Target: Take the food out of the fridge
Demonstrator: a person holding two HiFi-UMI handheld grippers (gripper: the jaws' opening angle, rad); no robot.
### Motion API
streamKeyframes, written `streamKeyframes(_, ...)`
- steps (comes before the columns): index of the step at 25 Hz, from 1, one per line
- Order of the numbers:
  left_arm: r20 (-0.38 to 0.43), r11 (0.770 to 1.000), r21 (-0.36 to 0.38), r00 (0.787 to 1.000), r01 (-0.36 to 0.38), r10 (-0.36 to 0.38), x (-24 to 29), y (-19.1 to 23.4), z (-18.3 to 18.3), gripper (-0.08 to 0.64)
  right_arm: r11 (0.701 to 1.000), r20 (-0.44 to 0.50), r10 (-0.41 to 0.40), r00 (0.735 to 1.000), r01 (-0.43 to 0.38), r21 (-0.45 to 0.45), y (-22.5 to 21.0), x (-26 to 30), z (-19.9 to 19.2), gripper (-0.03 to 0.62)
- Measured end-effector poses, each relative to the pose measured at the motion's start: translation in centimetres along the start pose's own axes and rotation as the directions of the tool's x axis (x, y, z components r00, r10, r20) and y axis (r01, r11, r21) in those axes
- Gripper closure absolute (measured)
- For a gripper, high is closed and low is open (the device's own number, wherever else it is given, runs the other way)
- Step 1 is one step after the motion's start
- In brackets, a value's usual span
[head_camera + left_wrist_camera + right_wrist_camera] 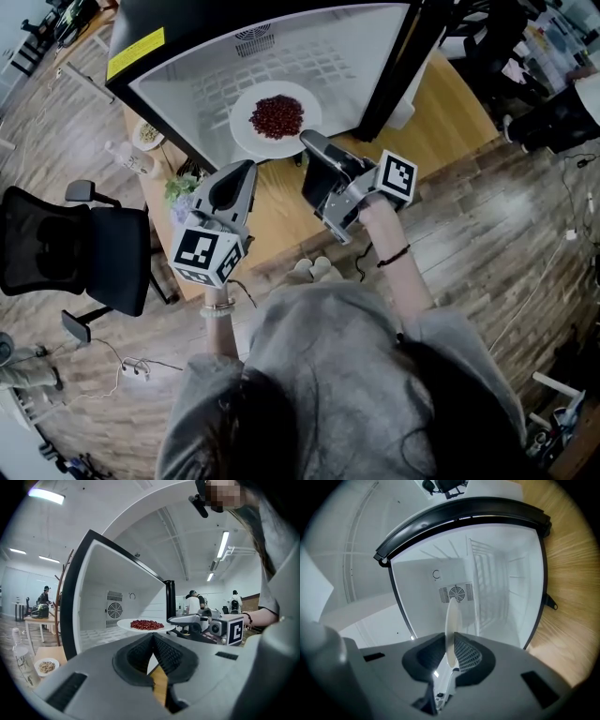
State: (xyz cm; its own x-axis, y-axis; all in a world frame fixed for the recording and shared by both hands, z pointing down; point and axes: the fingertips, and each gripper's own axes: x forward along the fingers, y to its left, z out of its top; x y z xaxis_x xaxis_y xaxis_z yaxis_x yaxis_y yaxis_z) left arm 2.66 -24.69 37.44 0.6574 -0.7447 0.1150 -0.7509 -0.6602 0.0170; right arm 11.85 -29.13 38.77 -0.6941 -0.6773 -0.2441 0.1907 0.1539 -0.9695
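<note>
A white plate point(246, 141) heaped with red beans point(277, 114) hangs level at the mouth of the open fridge point(187, 84). My right gripper point(309, 142) is shut on the plate's near right rim. In the right gripper view the plate point(451, 616) shows edge-on, pinched between the pads of the right gripper point(451, 644). My left gripper point(246, 169) hovers just left of it, shut and empty. The left gripper view shows the left gripper point(153, 637) with jaws touching, and beyond it the plate point(125, 625) and the right gripper point(187, 619).
The fridge stands on a wooden table point(281, 216), its door point(403, 66) swung open at the right. A small bowl point(147, 134), a bottle point(131, 159) and a plant point(183, 187) sit at the table's left. An office chair point(75, 253) stands left of the table.
</note>
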Motion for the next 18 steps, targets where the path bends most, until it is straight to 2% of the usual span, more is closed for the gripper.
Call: streamKeyframes(18, 0.014, 1.0, 0.016, 1.0, -0.007, 0.007, -0.3, -1.1, 0.1, 0.552, 1.0, 0.025, -0.005, 1.0, 0.005, 0.005, 0.0, -2.6, -0.5, 0.532)
